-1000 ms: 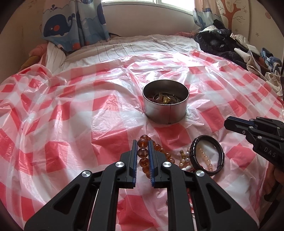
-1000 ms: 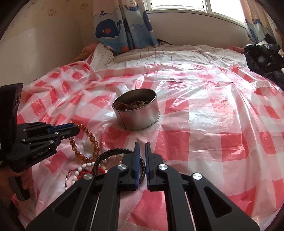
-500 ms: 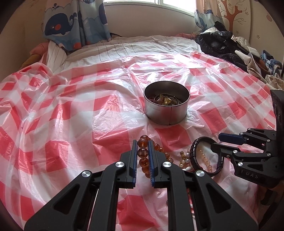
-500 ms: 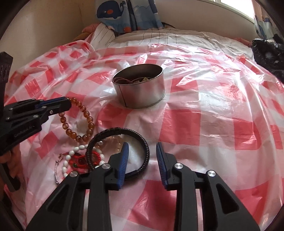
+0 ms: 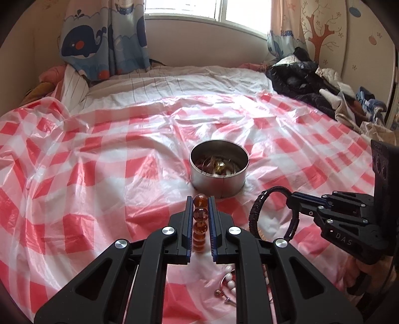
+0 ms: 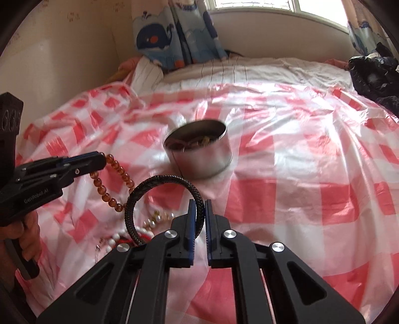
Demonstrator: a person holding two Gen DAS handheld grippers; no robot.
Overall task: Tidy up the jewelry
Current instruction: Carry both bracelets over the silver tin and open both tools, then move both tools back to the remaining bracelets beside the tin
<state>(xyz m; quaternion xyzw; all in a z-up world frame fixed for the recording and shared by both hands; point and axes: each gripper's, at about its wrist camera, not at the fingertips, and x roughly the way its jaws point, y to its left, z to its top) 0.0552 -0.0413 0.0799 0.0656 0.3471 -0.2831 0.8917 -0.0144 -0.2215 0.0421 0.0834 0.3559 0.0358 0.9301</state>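
Round amber beads [image 5: 200,221], braided black bracelet [image 6: 159,199], shiny steel tin [image 5: 219,172]

A child's bedroom: bed [image 5: 189,82], whale-print curtains [image 5: 99,37] and heaped clothes [image 5: 311,82] under a window [image 5: 199,10].

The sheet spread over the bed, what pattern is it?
Red-and-white checks on the glossy plastic sheet; the left wrist view shows it best.

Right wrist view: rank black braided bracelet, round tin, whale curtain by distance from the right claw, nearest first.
1. Black braided bracelet: clamped in the right claw, looping left.
2. Round tin: just beyond, on the checked sheet.
3. Whale curtain: far back, under the window.
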